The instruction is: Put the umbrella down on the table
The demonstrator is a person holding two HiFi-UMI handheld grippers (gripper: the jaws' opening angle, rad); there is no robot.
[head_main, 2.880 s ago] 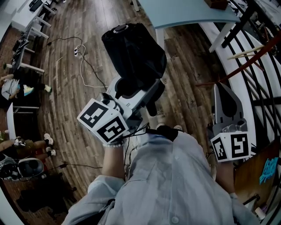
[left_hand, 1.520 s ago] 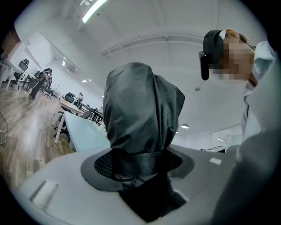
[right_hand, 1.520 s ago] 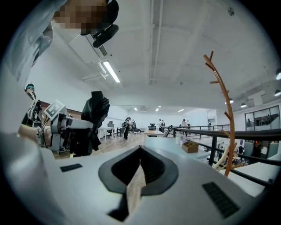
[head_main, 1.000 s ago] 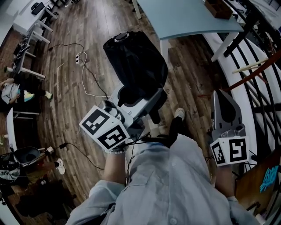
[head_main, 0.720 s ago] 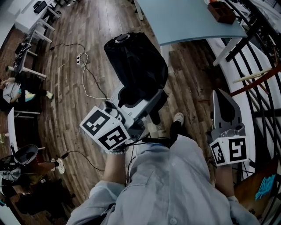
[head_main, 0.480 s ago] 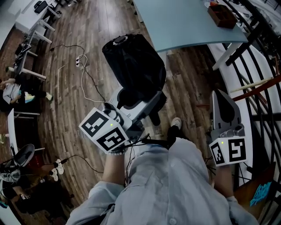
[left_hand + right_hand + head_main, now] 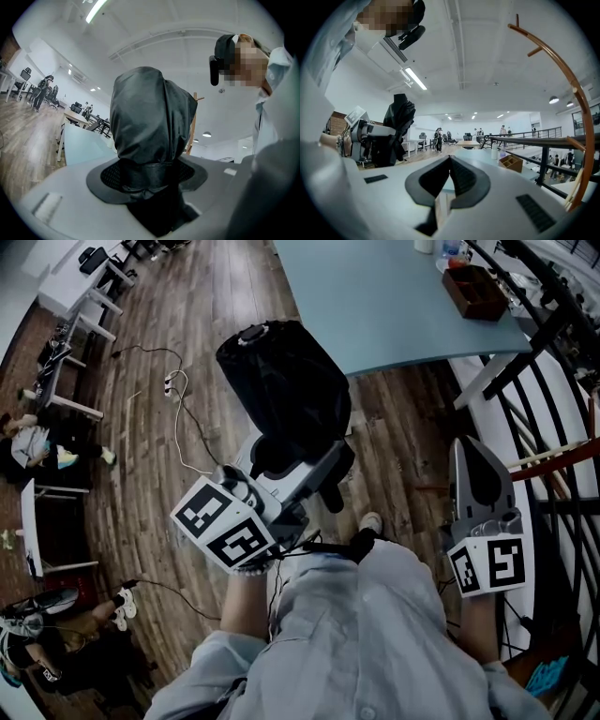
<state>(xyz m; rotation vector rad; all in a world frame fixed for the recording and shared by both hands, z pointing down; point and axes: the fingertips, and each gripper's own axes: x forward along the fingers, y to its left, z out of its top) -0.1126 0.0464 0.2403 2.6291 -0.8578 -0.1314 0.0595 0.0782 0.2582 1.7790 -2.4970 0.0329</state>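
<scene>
A folded black umbrella (image 7: 286, 381) sticks out ahead of my left gripper (image 7: 295, 451), which is shut on its lower end. In the left gripper view the umbrella (image 7: 150, 122) rises upright from between the dark pads (image 7: 112, 176) of the left gripper (image 7: 150, 180). The pale blue table (image 7: 394, 296) lies ahead of the umbrella's tip and also shows in the left gripper view as a pale blue table (image 7: 82, 145). My right gripper (image 7: 472, 460) is held level at the right, shut with nothing in it. In its own view the right gripper (image 7: 450, 159) has its tips together, and the umbrella (image 7: 398, 122) appears at the left.
A brown wooden box (image 7: 476, 292) stands on the table's far right. A black railing (image 7: 553, 352) runs along the right, with a curved wooden rack (image 7: 576, 93) close by. A white cable and power strip (image 7: 173, 381) lie on the plank floor at the left, near white desks (image 7: 66, 296).
Both grippers and the person have moved forward over the floor. More of the blue table and its wooden box now shows at the top. Neither grip has changed.
</scene>
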